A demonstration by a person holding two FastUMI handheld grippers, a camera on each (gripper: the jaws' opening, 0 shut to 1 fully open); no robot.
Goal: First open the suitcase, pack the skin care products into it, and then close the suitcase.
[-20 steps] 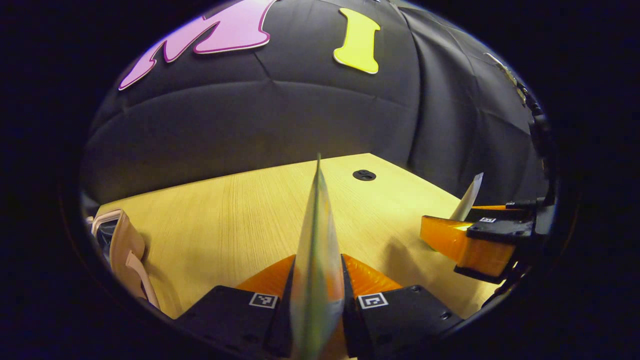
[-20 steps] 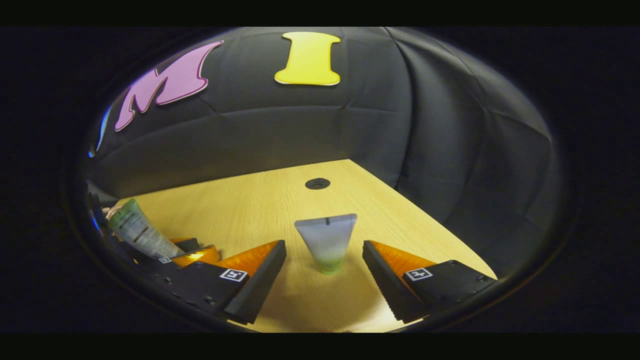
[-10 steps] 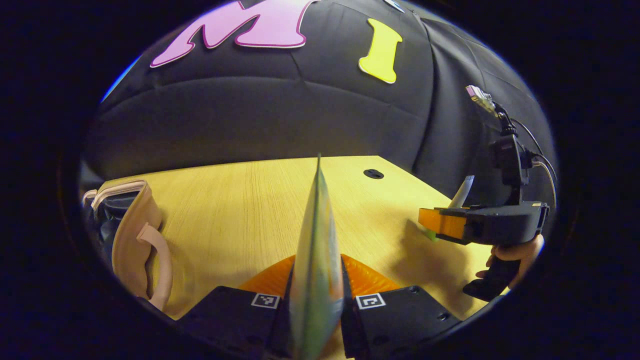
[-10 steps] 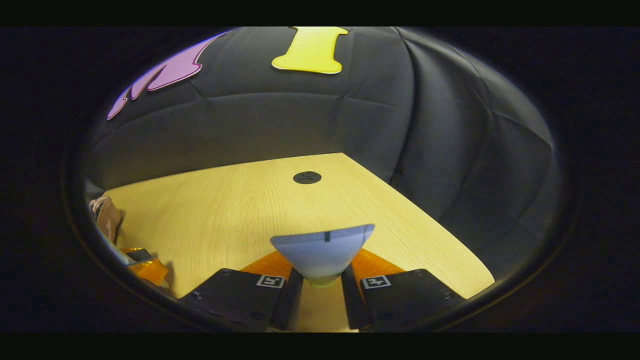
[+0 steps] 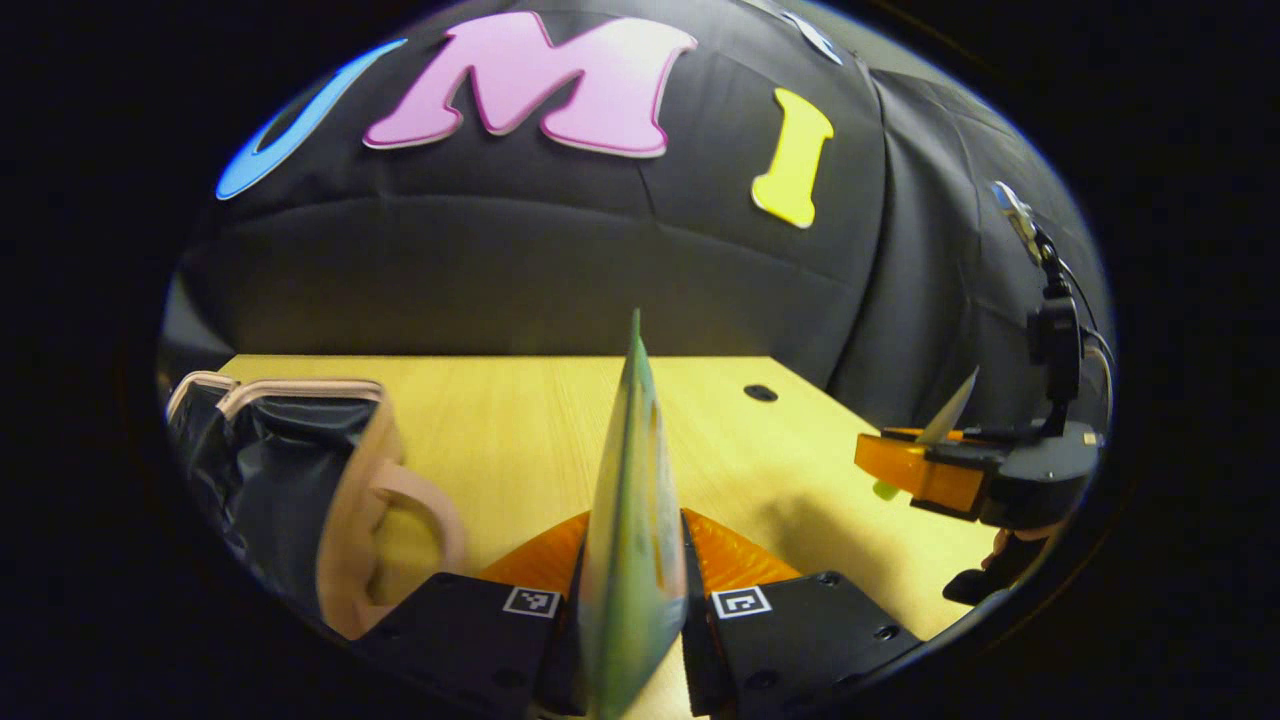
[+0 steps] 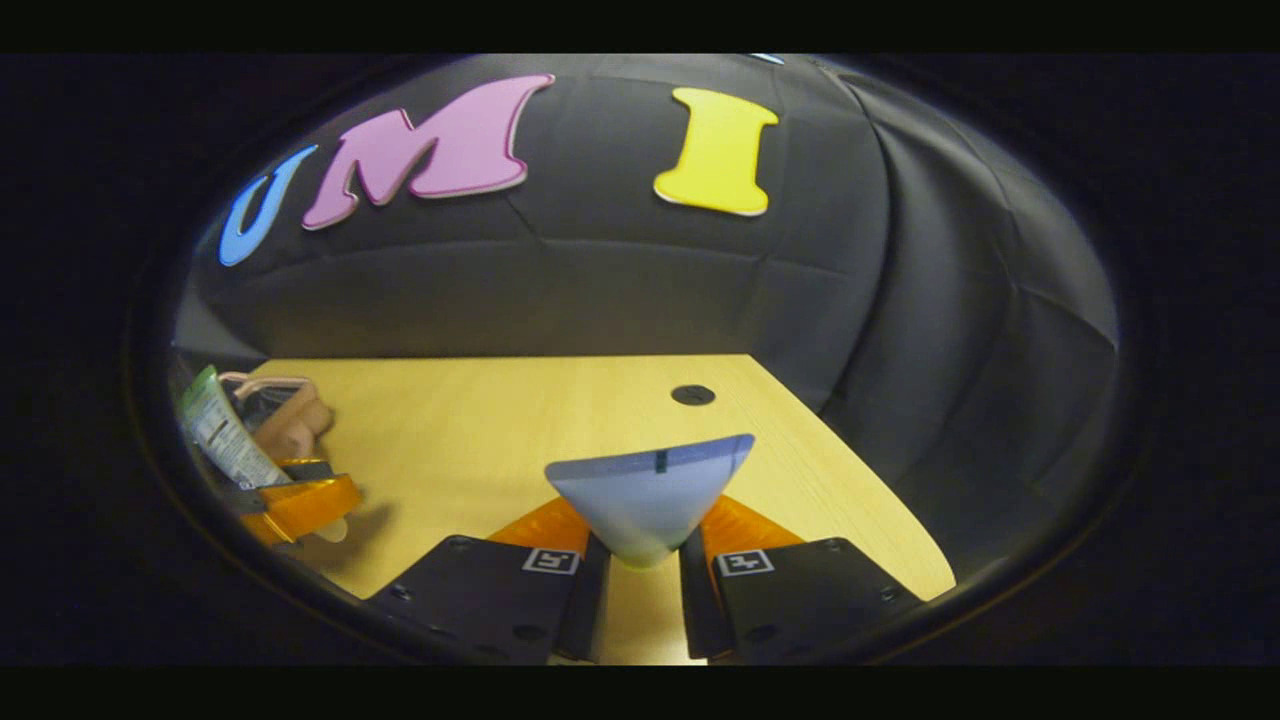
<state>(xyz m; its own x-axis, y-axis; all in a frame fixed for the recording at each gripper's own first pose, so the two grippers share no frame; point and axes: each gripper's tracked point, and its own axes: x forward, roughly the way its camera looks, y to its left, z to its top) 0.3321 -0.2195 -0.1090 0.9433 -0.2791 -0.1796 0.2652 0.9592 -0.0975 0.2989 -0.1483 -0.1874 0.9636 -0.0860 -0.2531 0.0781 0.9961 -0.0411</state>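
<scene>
- The green tube [image 5: 632, 520] in the left claw [image 5: 634, 610] is seen edge-on in the left gripper view, so its face is hidden and its lower end is cut off at the bottom of the picture.
- In the right gripper view the same green tube [image 6: 222, 432] shows its printed face, though it is too small to make out.
- The pale tube [image 6: 645, 495] in the right claw [image 6: 640, 590] has its wide crimped end pointing up; the cap end sits hidden low between the fingers, with a hint of green there.
- The suitcase [image 5: 290, 480] lies open at the left edge of the table [image 5: 500, 420]; its dark lining and pale handle show, and its near side is cut off.
- A hand [image 5: 1010, 545] under the right claw [image 5: 905, 470] is mostly cut off at the picture's edge.
- The left claw is clamped on the green tube, both fingers pressed against its sides, held above the table just right of the suitcase.
- The right claw is closed on the pale tube, apparently lifted off the table, well apart from the suitcase.
- Both claws point toward the far wall, roughly level.
</scene>
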